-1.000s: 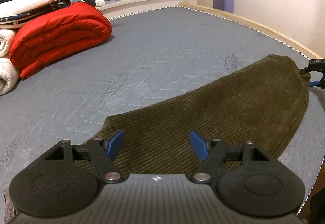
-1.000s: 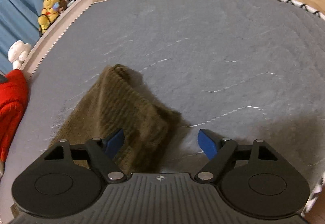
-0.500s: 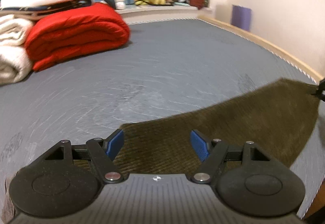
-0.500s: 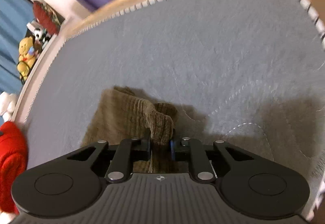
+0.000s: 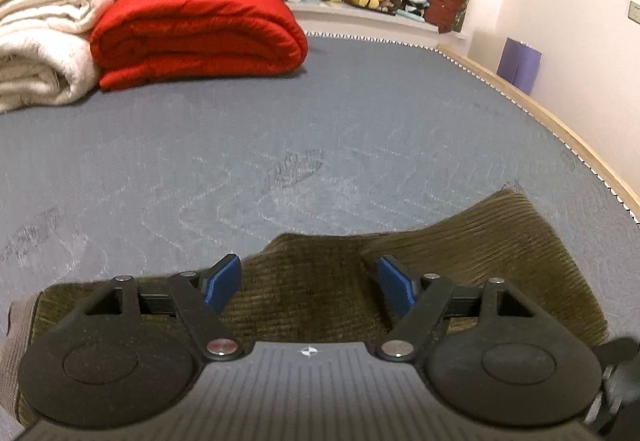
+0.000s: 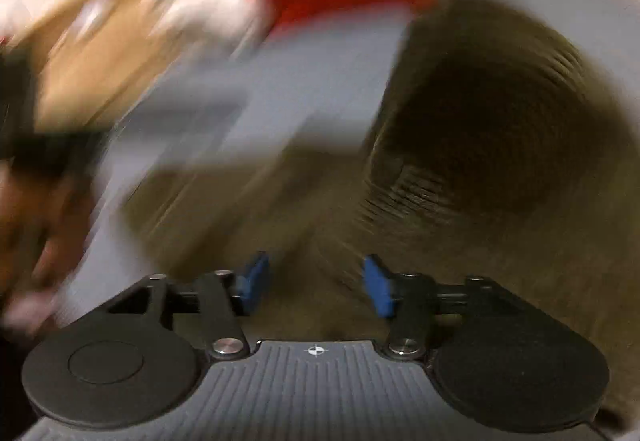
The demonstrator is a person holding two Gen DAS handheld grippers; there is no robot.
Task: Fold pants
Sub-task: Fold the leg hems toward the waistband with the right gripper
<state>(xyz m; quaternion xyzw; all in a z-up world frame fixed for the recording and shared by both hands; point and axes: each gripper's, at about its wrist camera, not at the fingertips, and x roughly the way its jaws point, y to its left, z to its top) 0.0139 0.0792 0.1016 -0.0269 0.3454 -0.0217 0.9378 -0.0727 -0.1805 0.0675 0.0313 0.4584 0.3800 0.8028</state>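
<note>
Both the left tongs [image 5: 310, 283] and right tongs [image 6: 316, 285] stand apart over the olive corduroy pants [image 5: 460, 253] lying on the bed [image 5: 280, 129], though heavy blur smears the right view.

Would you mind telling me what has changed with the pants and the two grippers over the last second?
The right gripper shut on the far end of the pants half a second ago, swept it over toward the near end, and now stands open, its view blurred. The pants now lie bunched and shorter. The left gripper stayed open over the near end; the red blanket did not move.
</note>
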